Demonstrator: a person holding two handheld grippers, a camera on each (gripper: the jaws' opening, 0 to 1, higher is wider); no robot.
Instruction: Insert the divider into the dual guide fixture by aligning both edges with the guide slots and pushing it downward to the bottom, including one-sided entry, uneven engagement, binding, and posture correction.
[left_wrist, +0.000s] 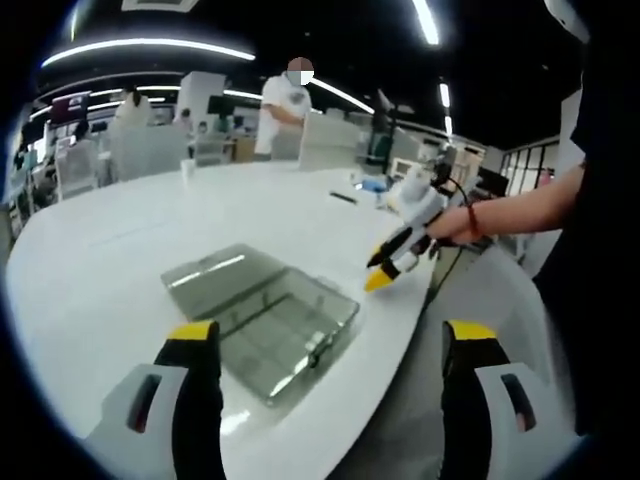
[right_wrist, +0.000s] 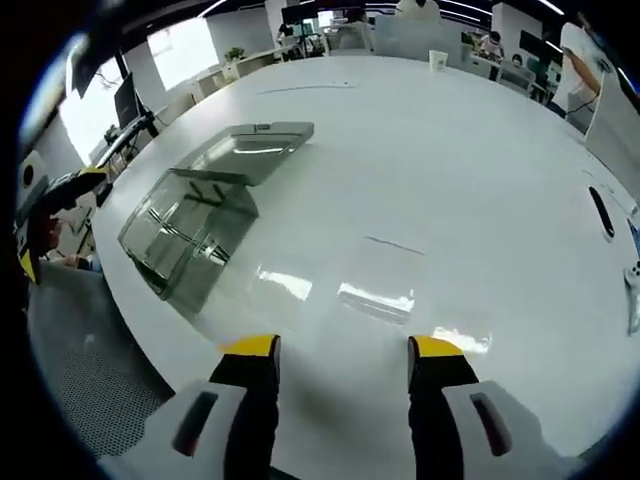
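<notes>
1. Meanwhile, at a white table, a person is holding the left gripper with its yellow-tipped jaws spread wide and gripping nothing, one jaw above the table and the other off its edge.
2. Lying ahead of that jaw, at about 11 o'clock in the left gripper view, is a clear plastic compartment box, its lid swung open and resting flat behind it; this appears to be the dual guide fixture.
3. Hovering near the table edge at 3 o'clock is the right gripper, seen from outside; its own view shows its jaws standing well apart and bare.
4. Resting flat on the table just ahead of the right gripper is a thin clear sheet, likely the divider, well apart from the box at 10 o'clock.
5. Risk ahead: the transparent, flat divider is offering little edge to pinch, so it could slide or slip free.
6. One edge entering its slot first could be tilting and binding the divider; forcing it could be shifting the light box toward the table edge.
</notes>
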